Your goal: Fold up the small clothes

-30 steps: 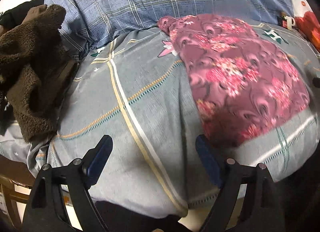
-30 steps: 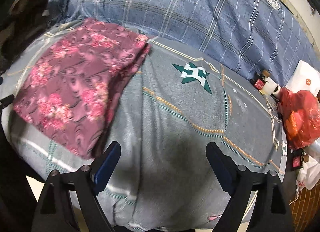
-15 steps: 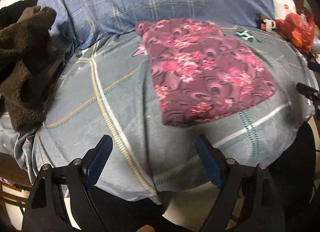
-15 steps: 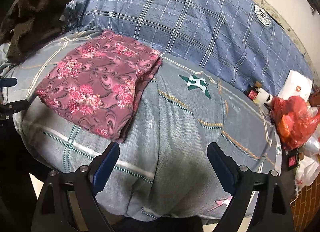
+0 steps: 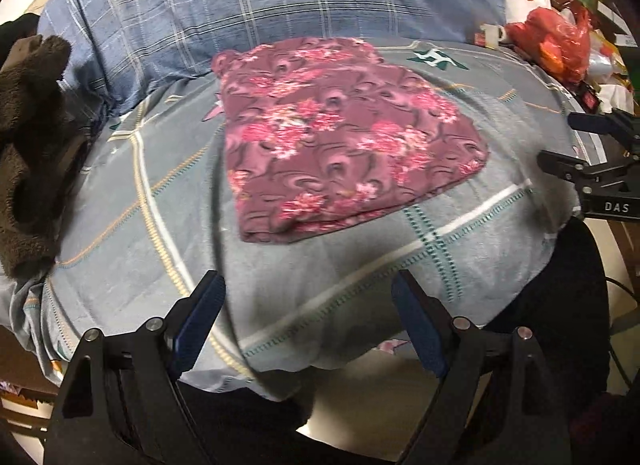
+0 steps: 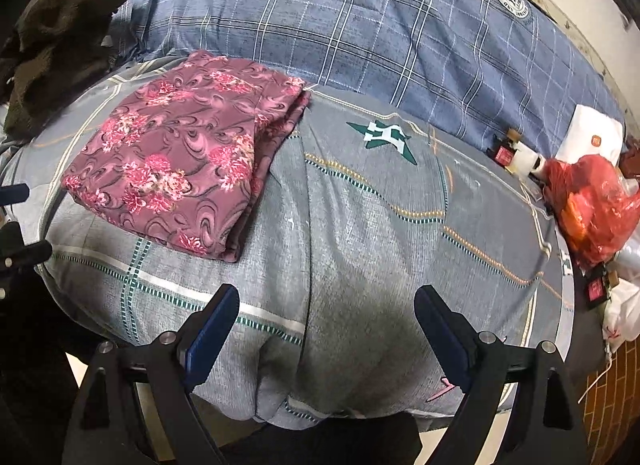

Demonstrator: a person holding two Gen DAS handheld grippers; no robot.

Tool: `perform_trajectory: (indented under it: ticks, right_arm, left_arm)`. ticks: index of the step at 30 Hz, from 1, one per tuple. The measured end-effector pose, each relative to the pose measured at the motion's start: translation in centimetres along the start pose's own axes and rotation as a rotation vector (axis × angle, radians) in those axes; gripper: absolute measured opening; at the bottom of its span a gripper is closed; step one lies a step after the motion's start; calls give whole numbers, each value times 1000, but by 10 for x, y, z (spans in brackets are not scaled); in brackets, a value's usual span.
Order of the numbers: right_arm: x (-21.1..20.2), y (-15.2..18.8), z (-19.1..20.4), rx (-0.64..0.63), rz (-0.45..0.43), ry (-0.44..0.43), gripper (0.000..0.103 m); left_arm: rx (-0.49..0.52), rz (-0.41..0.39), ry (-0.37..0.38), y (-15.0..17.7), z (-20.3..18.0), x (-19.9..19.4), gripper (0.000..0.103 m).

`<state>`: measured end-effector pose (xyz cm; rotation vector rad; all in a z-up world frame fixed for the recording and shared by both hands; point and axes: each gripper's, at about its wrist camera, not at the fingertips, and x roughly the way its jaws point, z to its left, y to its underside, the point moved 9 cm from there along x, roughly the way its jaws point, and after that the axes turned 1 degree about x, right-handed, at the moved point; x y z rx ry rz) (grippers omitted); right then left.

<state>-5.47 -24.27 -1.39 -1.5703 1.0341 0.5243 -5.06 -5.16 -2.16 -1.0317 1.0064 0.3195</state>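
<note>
A folded maroon garment with pink flowers [image 5: 340,137] [image 6: 188,169] lies flat on the grey bedspread [image 5: 160,225] [image 6: 380,233]. My left gripper [image 5: 308,297] hovers open over the near edge of the bed, short of the garment, with nothing between its blue pads. My right gripper [image 6: 326,309] is open too, over bare bedspread to the right of the garment, and holds nothing. Its black fingers [image 5: 592,149] show at the right edge of the left wrist view.
A brown fleecy garment [image 5: 28,145] [image 6: 60,37] is heaped at the bed's left. A blue plaid quilt [image 5: 260,5] [image 6: 360,25] runs along the back. A red plastic bag [image 5: 556,45] [image 6: 600,205], a white box [image 6: 592,137] and small items crowd the right side.
Both grippers have drawn back from the bed, so the folded garment looks smaller and farther away. More of the quilt and the bed's near edge is in view.
</note>
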Motion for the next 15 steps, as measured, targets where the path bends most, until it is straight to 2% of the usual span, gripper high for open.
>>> perform_trajectory:
  ticks: [7, 15]
  right_arm:
    - [1, 2, -6, 20, 9, 4, 91]
    - [3, 4, -15, 40, 19, 16, 91]
  left_arm:
    - [8, 1, 50, -3, -23, -1, 85]
    - [21, 4, 40, -2, -28, -1, 85]
